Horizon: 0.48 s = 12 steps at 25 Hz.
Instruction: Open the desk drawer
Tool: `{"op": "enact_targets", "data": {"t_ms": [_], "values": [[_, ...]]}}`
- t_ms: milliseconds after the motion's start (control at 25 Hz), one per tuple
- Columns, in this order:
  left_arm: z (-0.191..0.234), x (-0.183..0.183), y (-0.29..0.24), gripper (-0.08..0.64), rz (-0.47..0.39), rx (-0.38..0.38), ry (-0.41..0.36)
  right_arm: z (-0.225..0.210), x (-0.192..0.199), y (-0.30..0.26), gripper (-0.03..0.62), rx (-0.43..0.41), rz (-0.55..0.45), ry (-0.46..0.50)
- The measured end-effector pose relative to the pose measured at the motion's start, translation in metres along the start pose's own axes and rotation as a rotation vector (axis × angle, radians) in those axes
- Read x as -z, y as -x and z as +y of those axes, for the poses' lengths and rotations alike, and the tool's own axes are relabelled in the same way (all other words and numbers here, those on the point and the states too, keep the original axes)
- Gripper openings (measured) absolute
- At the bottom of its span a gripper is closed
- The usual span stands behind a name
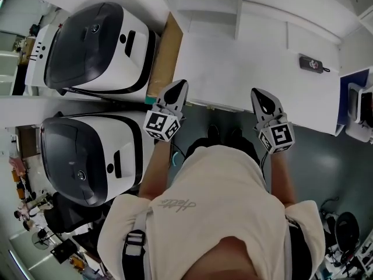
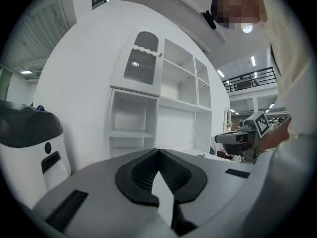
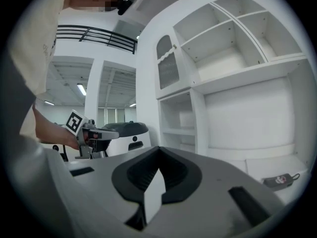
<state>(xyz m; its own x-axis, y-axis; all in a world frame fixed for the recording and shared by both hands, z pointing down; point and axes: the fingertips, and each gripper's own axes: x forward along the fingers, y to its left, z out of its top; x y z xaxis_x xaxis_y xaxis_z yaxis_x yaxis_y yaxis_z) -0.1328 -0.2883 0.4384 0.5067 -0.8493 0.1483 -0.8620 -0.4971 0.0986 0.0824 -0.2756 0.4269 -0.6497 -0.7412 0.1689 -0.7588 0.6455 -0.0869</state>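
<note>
Left tongs (image 1: 178,86) and right tongs (image 1: 260,94) both pressed together, gripped nothing, hovered over the white worktop's (image 1: 233,69) near edge, desk drawer hidden beneath that edge, not made out.

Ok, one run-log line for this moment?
phase: before reach | left hand-held gripper: shut, empty, over desk front edge | right hand-held gripper: shut, empty, same | drawer: not in view
</note>
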Motion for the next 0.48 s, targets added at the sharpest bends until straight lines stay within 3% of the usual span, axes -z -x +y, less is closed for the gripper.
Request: {"op": "enact_targets", "data": {"t_ms": [200,480], "values": [[-0.004,0.002,0.002,0.000,0.009,-0.047,0.011,0.002,-0.003,0.013,-0.003,-0.015,-0.005,0.000],[-0.015,0.004,-0.001,0.038,0.028,-0.026,-0.005,0.001,-0.003,0.030,-0.003,0.019,-0.010,0.005]]}}
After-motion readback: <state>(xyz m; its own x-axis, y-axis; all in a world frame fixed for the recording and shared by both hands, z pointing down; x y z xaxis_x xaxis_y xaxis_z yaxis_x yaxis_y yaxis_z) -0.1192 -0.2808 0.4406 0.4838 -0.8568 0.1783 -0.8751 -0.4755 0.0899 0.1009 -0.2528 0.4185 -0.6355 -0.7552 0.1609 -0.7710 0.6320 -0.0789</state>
